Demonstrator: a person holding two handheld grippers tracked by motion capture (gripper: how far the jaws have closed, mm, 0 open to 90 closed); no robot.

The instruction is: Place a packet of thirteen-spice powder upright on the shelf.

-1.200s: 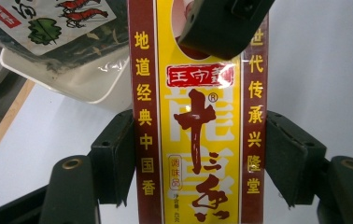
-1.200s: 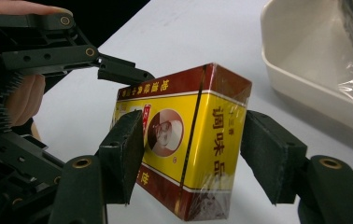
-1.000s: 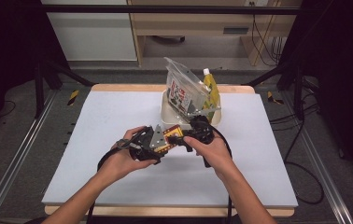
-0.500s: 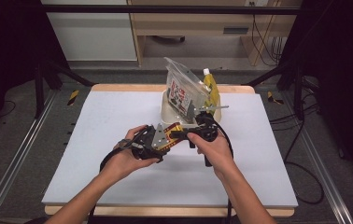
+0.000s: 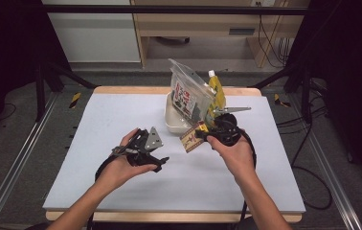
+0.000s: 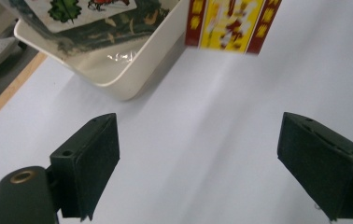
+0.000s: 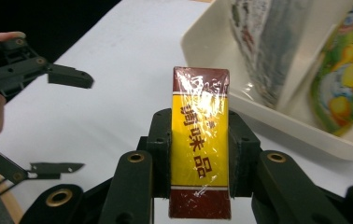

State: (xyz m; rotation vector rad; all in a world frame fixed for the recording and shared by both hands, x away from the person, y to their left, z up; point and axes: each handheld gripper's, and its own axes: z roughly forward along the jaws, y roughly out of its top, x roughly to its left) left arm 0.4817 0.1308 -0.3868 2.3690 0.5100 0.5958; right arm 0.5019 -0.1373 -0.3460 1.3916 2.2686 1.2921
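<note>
High view: a fixed camera above your side of the table (image 5: 121,191), facing forward and down, far enough back to take in the whole tabletop and both your forearms. Left gripper view: riding on your left gripper (image 5: 143,146), it looks along the two black jaws, low and close over the table surface, toward the cream tray (image 6: 132,70) and the yellow-and-red packet (image 6: 233,23). Right gripper view: riding on your right gripper (image 5: 220,132), it looks along its jaws at very short range (the packet sits directly before the lens). All three views share the tray, the packet and the adjoining tabletop.
</note>
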